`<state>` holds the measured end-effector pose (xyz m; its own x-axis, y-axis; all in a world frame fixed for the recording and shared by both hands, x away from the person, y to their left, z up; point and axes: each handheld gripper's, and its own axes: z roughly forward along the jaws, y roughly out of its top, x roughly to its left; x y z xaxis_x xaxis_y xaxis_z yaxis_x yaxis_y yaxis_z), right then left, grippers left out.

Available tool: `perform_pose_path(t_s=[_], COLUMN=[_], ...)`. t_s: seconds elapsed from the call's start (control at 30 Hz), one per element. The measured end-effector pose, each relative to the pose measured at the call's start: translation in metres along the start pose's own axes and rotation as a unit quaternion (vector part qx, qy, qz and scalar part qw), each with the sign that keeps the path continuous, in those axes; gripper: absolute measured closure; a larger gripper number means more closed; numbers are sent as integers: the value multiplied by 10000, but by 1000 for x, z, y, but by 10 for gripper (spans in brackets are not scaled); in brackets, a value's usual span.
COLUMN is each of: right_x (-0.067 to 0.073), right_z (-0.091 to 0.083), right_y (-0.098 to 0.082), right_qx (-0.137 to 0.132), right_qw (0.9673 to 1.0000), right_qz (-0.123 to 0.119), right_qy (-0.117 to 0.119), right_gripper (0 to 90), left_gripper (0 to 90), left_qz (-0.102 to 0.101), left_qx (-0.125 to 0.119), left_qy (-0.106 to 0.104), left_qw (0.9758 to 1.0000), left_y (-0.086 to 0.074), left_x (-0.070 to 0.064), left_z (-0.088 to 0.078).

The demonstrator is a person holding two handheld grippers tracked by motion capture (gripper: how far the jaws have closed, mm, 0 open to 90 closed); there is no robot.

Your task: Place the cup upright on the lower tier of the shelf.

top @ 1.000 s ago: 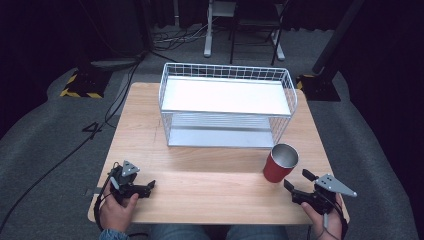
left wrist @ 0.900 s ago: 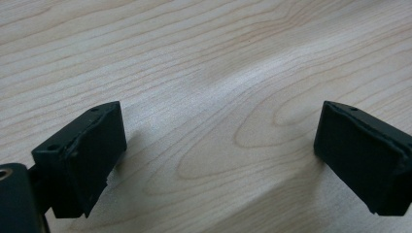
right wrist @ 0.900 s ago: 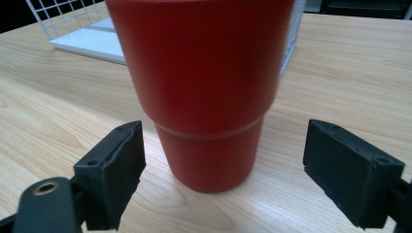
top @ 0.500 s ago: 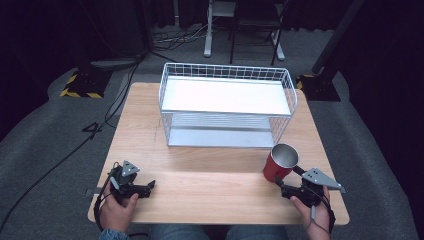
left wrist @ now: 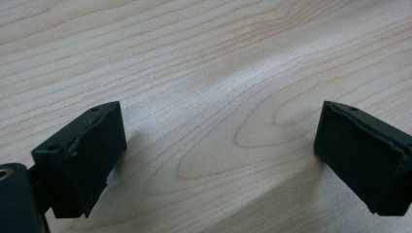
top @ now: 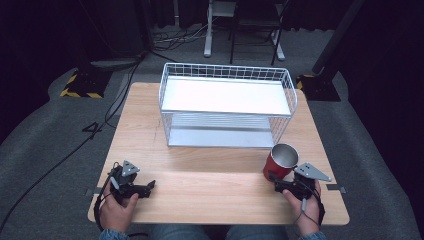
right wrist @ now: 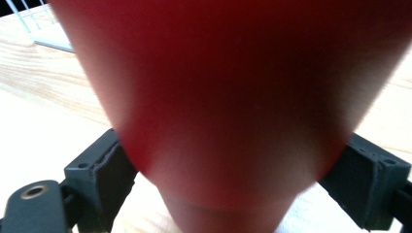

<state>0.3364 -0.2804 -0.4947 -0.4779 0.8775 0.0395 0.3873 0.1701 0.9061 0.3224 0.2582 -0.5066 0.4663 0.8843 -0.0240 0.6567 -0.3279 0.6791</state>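
Note:
A red cup [top: 280,162] with a silver inside stands upright on the wooden table [top: 210,197], near the front right. My right gripper [top: 276,181] is low on the table at the cup's near side. In the right gripper view the red cup [right wrist: 233,97] sits between the jaws of my right gripper [right wrist: 233,184], which stand wide on either side of its lower part. My left gripper [top: 149,186] rests at the front left. In its own view my left gripper [left wrist: 218,145] is open over bare wood, with nothing between the fingers.
A white wire rack [top: 225,70] with an upper shelf and a lower level stands on the far half of the table, just behind the cup. Black cables and stand legs lie on the grey floor beyond.
My right gripper has moved forward and to the left up to the red cup, which now lies between its jaws. The left gripper has stayed in place.

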Motion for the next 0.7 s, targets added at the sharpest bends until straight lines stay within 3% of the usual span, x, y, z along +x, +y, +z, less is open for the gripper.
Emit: perform_pose_path(t_s=[0.3, 0.7], right_x=[-1, -1], right_z=[11, 20], right_y=[0, 4], right_qx=[-69, 222], right_qw=[10000, 9995], right_qz=[-26, -177], right_qy=[-33, -105], right_gripper=[128, 159], left_gripper=[51, 51], left_qz=[1, 1], left_qx=[6, 6], left_qy=[3, 2], left_qw=[10000, 10000], left_y=[0, 0], left_x=[0, 0], left_z=[0, 0])
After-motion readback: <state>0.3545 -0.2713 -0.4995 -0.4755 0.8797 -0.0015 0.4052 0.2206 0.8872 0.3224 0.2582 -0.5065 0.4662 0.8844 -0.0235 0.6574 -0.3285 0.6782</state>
